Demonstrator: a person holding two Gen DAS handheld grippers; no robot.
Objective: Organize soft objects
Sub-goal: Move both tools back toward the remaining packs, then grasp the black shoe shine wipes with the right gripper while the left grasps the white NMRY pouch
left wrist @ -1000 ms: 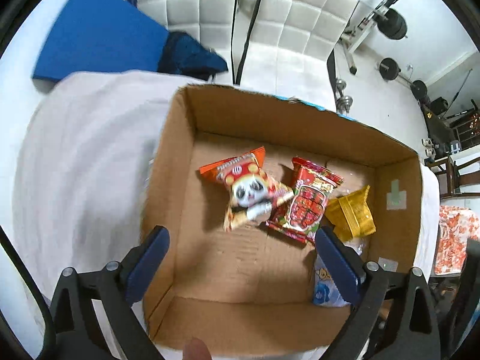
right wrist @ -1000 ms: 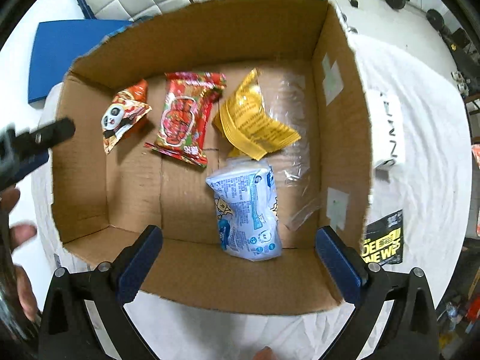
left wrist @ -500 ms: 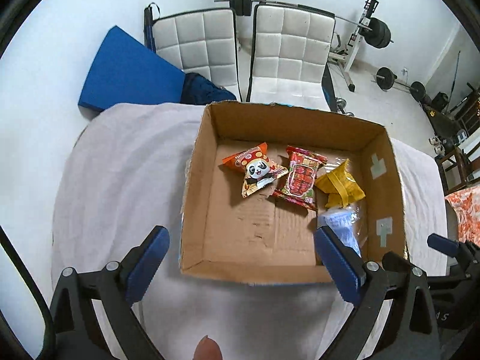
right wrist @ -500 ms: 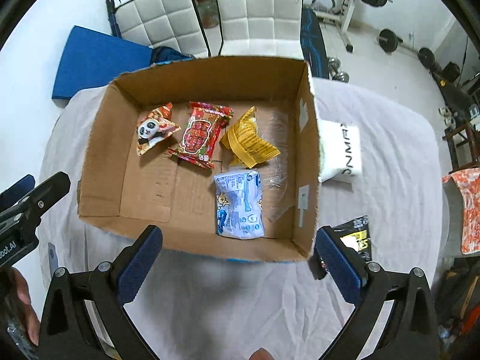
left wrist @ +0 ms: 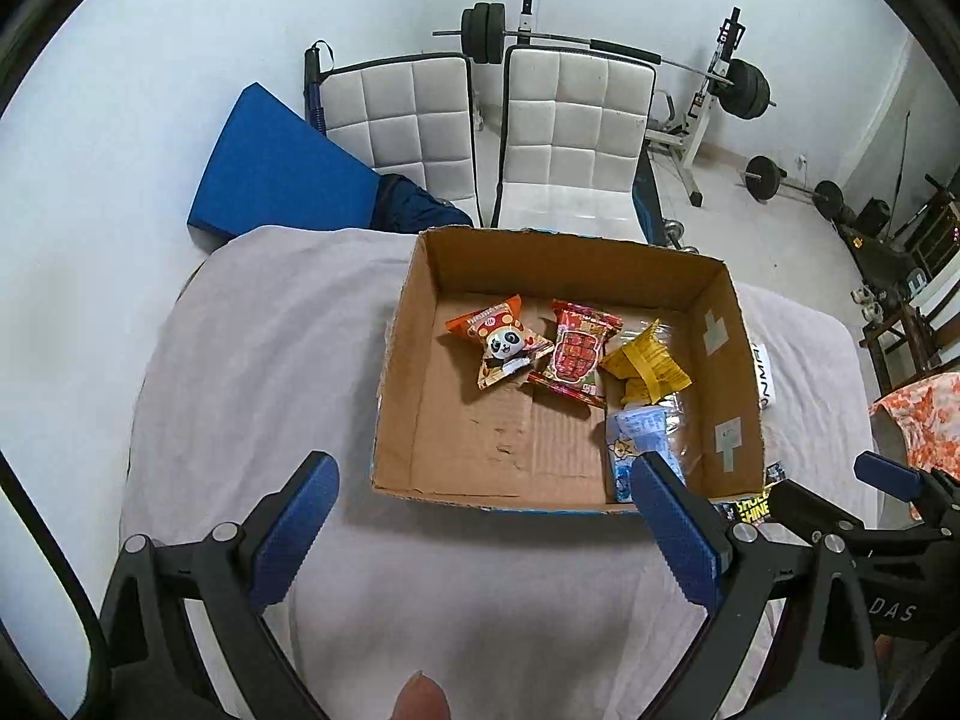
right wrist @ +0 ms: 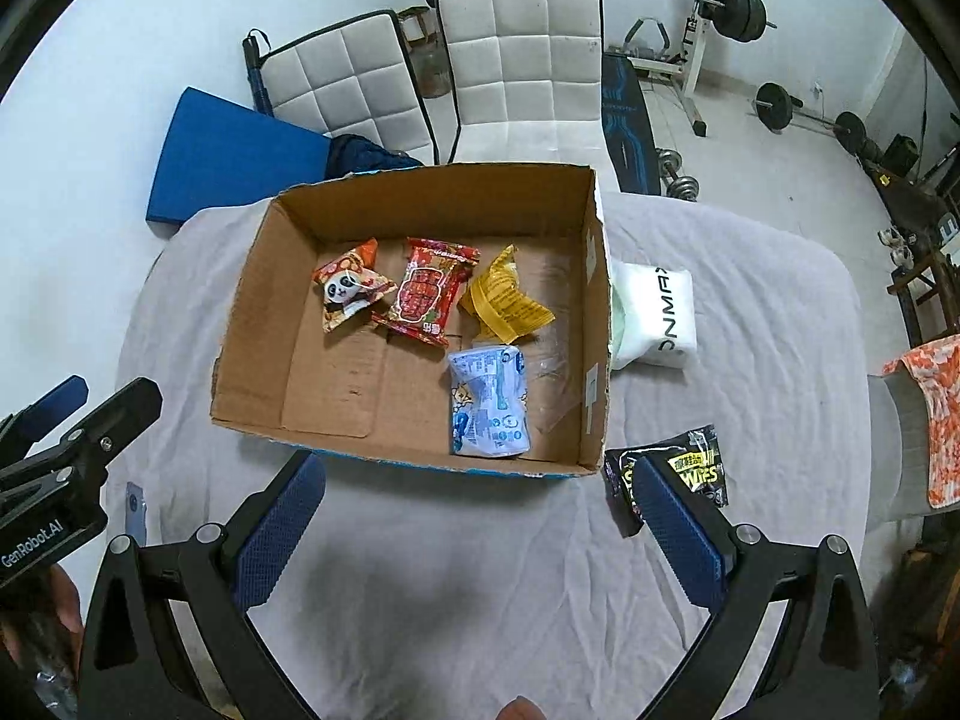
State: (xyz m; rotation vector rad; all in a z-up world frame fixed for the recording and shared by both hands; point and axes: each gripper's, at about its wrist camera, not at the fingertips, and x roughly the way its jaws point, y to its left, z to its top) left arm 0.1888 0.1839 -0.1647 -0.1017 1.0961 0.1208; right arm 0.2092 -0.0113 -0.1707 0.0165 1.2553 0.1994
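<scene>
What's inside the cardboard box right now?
The cardboard box holds four packets: panda, red, yellow, blue-white, plus clear plastic. Anything under them is hidden.

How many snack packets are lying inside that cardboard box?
4. Along the far side: orange panda packet, red packet, yellow packet. Nearer, toward the right wall: pale blue packet. The brown cardboard box seems to hide none.

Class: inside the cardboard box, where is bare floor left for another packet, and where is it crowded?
Bare: the cardboard box's left half, between its left wall and the panda packet, down to the near wall. Crowded: the far row, panda, red packet, yellow packet, and the blue-white packet near right.
</scene>
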